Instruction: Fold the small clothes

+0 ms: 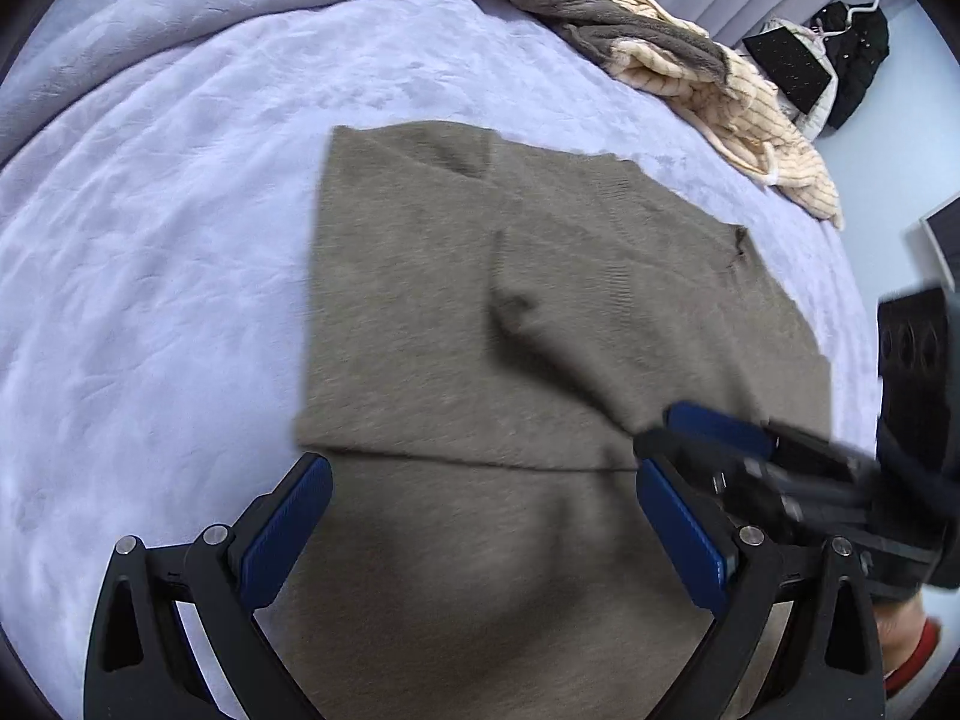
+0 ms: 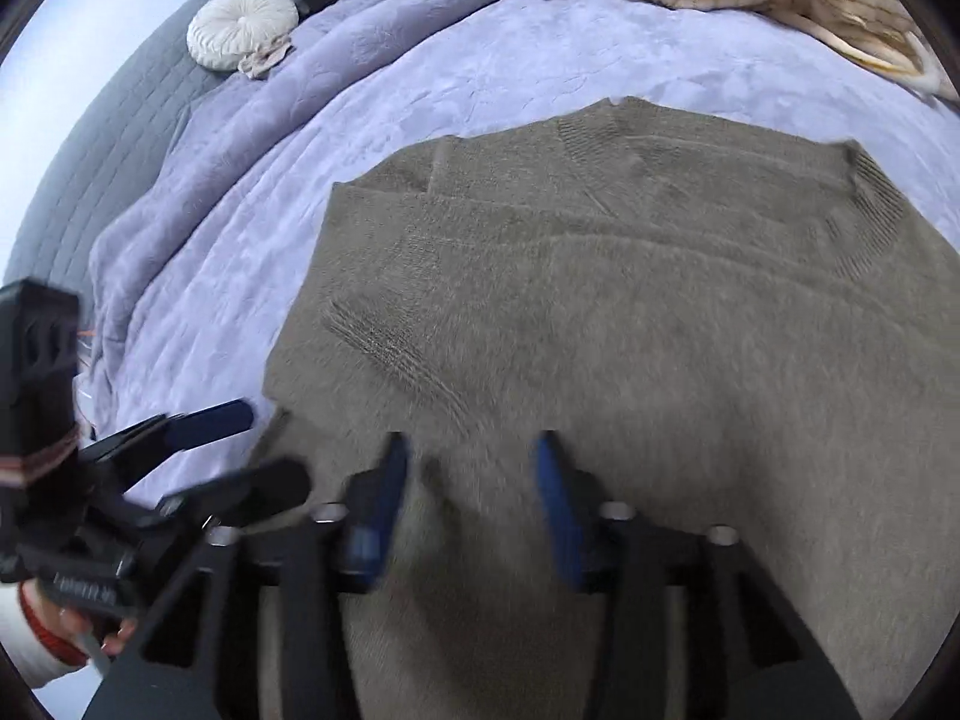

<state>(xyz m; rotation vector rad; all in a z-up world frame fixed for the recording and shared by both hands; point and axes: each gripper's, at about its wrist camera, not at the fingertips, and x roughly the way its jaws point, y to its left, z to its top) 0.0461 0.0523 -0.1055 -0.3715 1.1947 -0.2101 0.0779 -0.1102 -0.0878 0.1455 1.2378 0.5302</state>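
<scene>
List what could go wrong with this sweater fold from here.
1. Both the left gripper and right gripper stand open above the taupe sweater, gripping nothing; a loose folded flap could slide or spring back.
2. The grippers sit close together and could collide.
3. The sweater's right edge lies near the edge of the lavender bedspread; a tug that way might drag it off.

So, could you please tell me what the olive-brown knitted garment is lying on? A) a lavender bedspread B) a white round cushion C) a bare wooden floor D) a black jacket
A: the olive-brown knitted garment lies flat on the lavender bedspread, whose fabric shows around its far and side edges.
</scene>
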